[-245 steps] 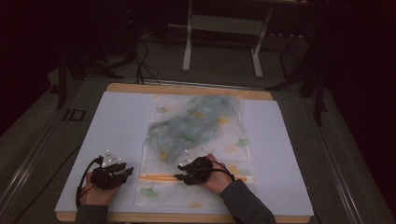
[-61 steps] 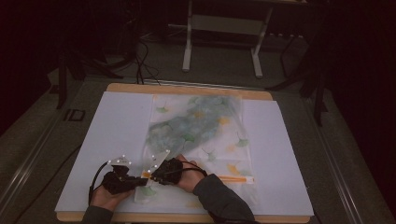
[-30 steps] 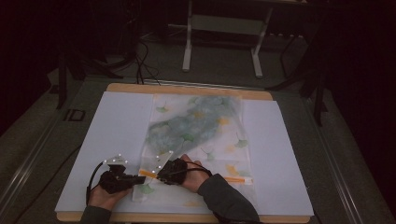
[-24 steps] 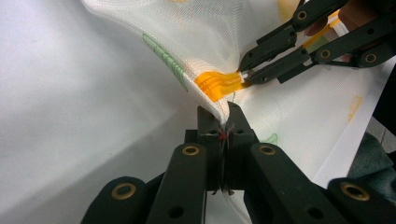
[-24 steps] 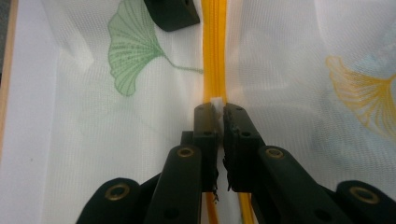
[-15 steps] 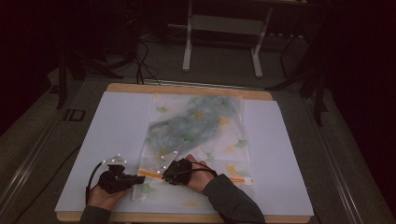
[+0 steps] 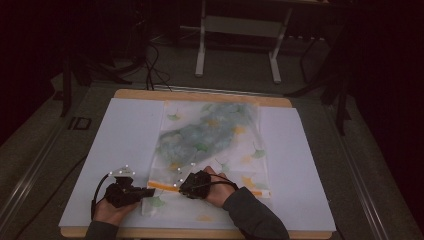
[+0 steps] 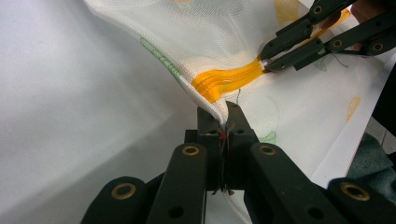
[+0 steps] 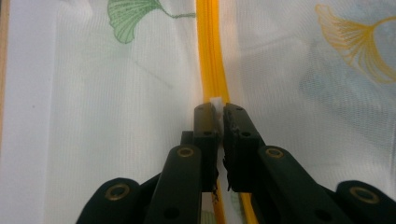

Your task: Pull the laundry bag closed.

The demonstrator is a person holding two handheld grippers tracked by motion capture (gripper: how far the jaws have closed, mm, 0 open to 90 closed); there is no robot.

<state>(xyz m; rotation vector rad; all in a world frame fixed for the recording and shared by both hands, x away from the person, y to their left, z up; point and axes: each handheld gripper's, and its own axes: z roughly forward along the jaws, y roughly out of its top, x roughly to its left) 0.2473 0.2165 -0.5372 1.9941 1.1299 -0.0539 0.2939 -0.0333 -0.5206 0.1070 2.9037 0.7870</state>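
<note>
I am holding both forearms low at the bottom of the high view, my left claw (image 7: 145, 191) lying flat at lower left and pointing right, clenched on the corner of the mesh laundry bag (image 7: 210, 145), which is spreading across the middle of the white surface (image 7: 125, 130). My right claw (image 7: 181, 188), just beside it at bottom centre, is pointing left with the wrist bent, clamping the white zipper pull (image 9: 215, 103) on the orange zipper (image 7: 165, 185).

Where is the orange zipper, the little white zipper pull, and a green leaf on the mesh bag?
orange zipper (image 9: 211, 60), right gripper view, middle of the band.
white zipper pull (image 9: 216, 103), right gripper view, its top between the tongs' tips.
green leaf (image 9: 130, 16), right gripper view, the fan-shaped blade.
</note>
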